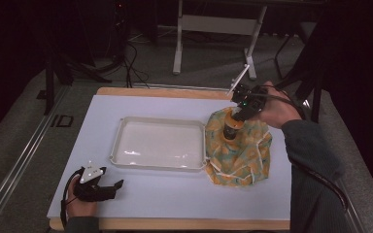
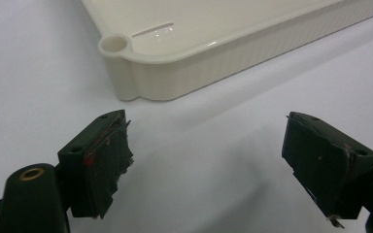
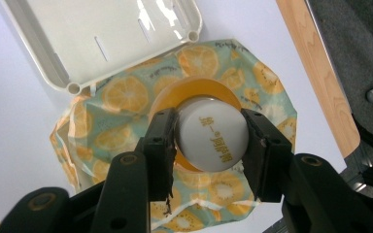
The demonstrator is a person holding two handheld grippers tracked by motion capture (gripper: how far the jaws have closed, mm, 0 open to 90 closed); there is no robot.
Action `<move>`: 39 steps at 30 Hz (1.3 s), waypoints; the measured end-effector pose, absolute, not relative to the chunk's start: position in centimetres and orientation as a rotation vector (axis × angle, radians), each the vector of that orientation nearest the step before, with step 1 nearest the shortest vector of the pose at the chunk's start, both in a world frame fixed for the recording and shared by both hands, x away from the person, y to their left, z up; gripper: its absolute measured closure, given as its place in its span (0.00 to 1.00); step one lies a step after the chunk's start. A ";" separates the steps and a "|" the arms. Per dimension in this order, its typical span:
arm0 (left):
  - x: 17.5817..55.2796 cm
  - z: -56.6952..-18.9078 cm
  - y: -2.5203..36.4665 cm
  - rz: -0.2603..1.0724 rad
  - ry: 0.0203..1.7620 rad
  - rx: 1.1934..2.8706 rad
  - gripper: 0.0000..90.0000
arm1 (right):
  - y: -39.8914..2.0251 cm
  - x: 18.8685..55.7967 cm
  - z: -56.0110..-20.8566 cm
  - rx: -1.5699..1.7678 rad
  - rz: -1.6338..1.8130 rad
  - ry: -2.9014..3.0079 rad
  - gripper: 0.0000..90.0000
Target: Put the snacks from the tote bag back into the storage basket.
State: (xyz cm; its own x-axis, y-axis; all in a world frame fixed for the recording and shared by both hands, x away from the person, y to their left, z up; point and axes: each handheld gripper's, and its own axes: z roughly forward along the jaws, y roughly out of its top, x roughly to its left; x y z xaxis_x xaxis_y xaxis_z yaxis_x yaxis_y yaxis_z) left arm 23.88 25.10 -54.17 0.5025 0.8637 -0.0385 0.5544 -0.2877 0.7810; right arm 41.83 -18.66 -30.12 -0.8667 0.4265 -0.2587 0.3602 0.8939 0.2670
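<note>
Hidden or unclear: the lower body of the bottle [image 3: 211, 141] is sunk in the bag [image 3: 126, 97] and cannot be made out; its cap print is too small to be read in full; the bag's near edge is cut off behind the right tool's arms in the right gripper view; the far floor is lost in darkness in the high view.

Right tool [image 3: 209, 145]: jaws part spread, pinching the bottle's white cap from both sides, pads pressed on it; bottle held upright over the orange-printed bag, orange shoulder seen just below the cap.

Bag: laid on the desk [image 1: 175, 194], touching the right end of the tray [image 1: 121, 145].

Left tool [image 2: 209, 165]: jaws spread wide, nothing between them; rested low on the desk near the tray's corner [image 2: 114, 44].
</note>
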 end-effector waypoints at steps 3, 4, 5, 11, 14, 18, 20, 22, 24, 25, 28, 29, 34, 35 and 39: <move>23.9 -54.2 25.1 0.513 1.161 1.980 0.20 | -18.5 41.9 -30.0 0.579 0.322 2.743 0.66; 23.9 -54.2 25.1 0.513 1.162 1.980 0.20 | -18.4 41.8 -29.9 0.580 0.326 2.741 0.66; 23.9 -54.2 25.1 0.513 1.162 1.978 0.20 | -18.3 41.8 -29.8 0.576 0.328 2.741 0.66; 23.9 -54.1 25.1 0.513 1.161 1.978 0.20 | -17.8 41.8 -29.6 0.563 0.343 2.736 0.66; 23.9 -54.2 25.1 0.512 1.161 1.978 0.20 | -17.5 41.7 -29.5 0.549 0.344 2.733 0.66; 23.9 -54.1 25.1 0.511 1.161 1.977 0.20 | -17.0 41.5 -29.5 0.525 0.335 2.726 0.66; 23.9 -54.1 25.1 0.511 1.161 1.977 0.20 | -16.9 41.5 -29.5 0.522 0.335 2.725 0.66; 23.9 -54.1 25.1 0.511 1.161 1.976 0.20 | -16.6 41.4 -29.4 0.515 0.337 2.723 0.66; 23.9 -54.1 25.1 0.511 1.160 1.977 0.20 | -16.4 41.3 -29.3 0.511 0.338 2.725 0.66; 23.9 -54.1 25.1 0.511 1.160 1.977 0.20 | -16.3 41.3 -29.2 0.507 0.340 2.726 0.66; 23.9 -54.1 25.2 0.511 1.160 1.976 0.20 | -16.0 41.2 -29.1 0.500 0.347 2.724 0.66; 23.9 -54.1 25.2 0.510 1.160 1.978 0.20 | -15.9 41.2 -29.1 0.496 0.347 2.724 0.66; 23.9 -54.1 25.2 0.511 1.159 1.977 0.20 | -15.4 41.1 -29.0 0.491 0.361 2.725 0.66; 23.8 -54.1 25.1 0.511 1.159 1.977 0.20 | -15.1 41.0 -29.0 0.489 0.368 2.726 0.66; 23.8 -54.1 25.1 0.513 1.159 1.976 0.20 | -14.4 40.6 -28.8 0.469 0.370 2.722 0.66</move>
State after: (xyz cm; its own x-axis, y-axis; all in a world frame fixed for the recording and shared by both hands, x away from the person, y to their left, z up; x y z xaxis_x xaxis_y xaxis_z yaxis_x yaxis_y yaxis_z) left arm 23.84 25.15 -54.13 0.5040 0.8628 -0.0392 0.5513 -0.2865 0.7836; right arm 40.61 -14.40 -28.75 -0.8829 0.3647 -0.2957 0.2726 0.9110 0.3095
